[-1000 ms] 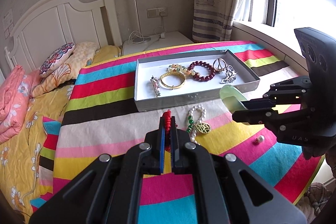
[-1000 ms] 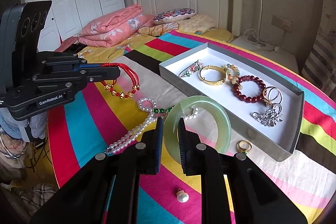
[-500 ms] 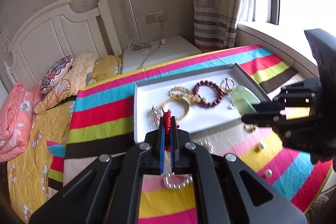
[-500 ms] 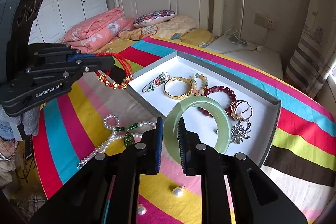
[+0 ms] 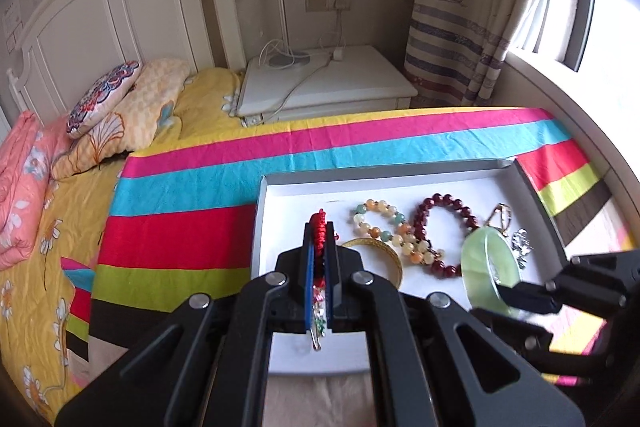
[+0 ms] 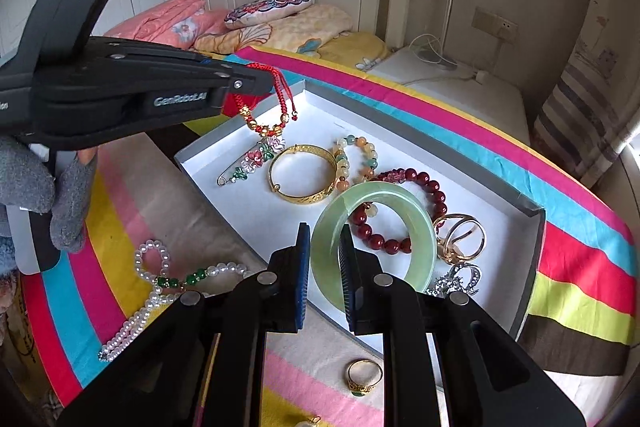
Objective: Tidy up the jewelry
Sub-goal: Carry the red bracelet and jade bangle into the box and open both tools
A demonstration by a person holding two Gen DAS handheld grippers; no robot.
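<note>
Over the white tray [image 6: 532, 227] on the striped cloth [image 6: 520, 163], both grippers now hang above the box, whereas a second ago they were back over the near part of the cloth, short of its front wall. The left gripper [image 6: 262, 83] is pressed together on a red cord bracelet [image 6: 276, 99], whose gold beads dangle above the tray's far-left corner, just over the flowered brooch pin [image 6: 252, 161]. The right gripper [image 6: 324, 259] pinches a pale green jade bangle [image 6: 400, 195] upright between its blue pads; the bangle has come from above the cloth to above the tray's near middle, in front of the dark red bead bracelet [image 6: 424, 183]. Lying in the tray are one brooch pin, one gold bangle [image 6: 304, 195], one pastel bead bracelet [image 6: 360, 147], one dark red bead bracelet, one cluster of gold rings [image 6: 464, 235] and one silver ornament [image 6: 460, 279]. On the cloth nearer than the tray lie one pearl necklace with green beads [image 6: 160, 279], one gold ring [image 6: 362, 375] and one pearl drop [image 6: 308, 423] at the bottom edge. A grey-gloved hand [image 6: 48, 195] shows beneath the left gripper.
</note>
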